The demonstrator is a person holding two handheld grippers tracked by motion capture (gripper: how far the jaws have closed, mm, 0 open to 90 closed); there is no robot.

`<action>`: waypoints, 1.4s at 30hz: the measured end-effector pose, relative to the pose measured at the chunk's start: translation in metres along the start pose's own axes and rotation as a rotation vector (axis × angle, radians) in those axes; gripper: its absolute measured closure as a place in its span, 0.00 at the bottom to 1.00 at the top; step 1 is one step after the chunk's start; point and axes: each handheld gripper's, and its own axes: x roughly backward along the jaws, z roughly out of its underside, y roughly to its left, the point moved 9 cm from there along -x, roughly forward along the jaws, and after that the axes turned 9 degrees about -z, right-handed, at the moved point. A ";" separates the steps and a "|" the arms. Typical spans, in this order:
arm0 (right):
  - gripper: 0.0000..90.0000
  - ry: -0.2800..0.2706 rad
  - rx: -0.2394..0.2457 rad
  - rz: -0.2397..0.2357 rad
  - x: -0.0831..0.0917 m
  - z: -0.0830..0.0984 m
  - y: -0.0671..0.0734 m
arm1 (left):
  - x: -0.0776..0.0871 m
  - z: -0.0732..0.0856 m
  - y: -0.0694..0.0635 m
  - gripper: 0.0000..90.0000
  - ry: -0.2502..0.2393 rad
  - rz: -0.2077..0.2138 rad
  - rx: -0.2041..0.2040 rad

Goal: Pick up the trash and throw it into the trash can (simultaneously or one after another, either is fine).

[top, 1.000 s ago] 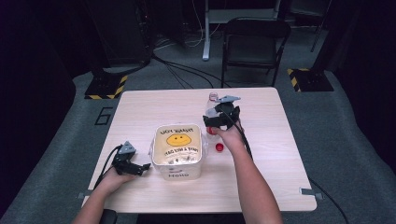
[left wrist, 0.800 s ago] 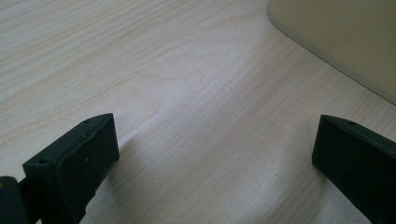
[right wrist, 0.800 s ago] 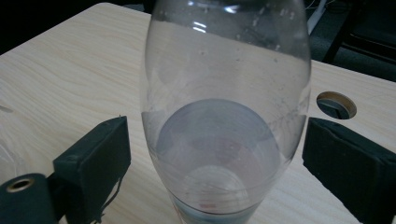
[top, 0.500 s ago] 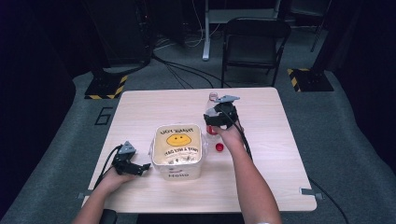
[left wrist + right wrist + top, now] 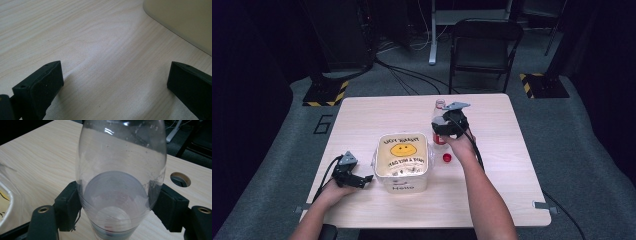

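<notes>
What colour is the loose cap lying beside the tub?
Red. The cap shows best in the high view, on the table right of the tub.

- Desk (image 5: 372, 115): pale wood, fine grain lines.
- Bottle (image 5: 439, 122): clear plastic; red band low on the body; misted grey inside in the right gripper view (image 5: 120, 182).
- Cap (image 5: 446, 158): red.
- Tub (image 5: 403, 167): cream; yellow smiling face and dark lettering on the lid.
- Right claw (image 5: 444, 125): black, grey plate on top.
- Left claw (image 5: 362, 180): black, grey plate.
- Floor (image 5: 277, 165): grey carpet.
- Chair (image 5: 484, 47): black.
- Floor plates (image 5: 324, 92): black with yellow-and-black striped edges.
</notes>
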 end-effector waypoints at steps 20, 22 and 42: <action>0.31 -0.057 0.019 -0.050 0.035 -0.021 0.009 | 0.000 0.000 0.000 0.00 0.000 0.000 0.000; 0.31 -0.058 0.027 -0.055 0.038 -0.024 0.011 | 0.000 0.000 0.000 0.00 0.000 0.000 0.000; 0.31 -0.087 0.080 -0.094 0.078 -0.048 0.031 | 0.000 0.000 0.000 0.00 0.000 0.000 0.000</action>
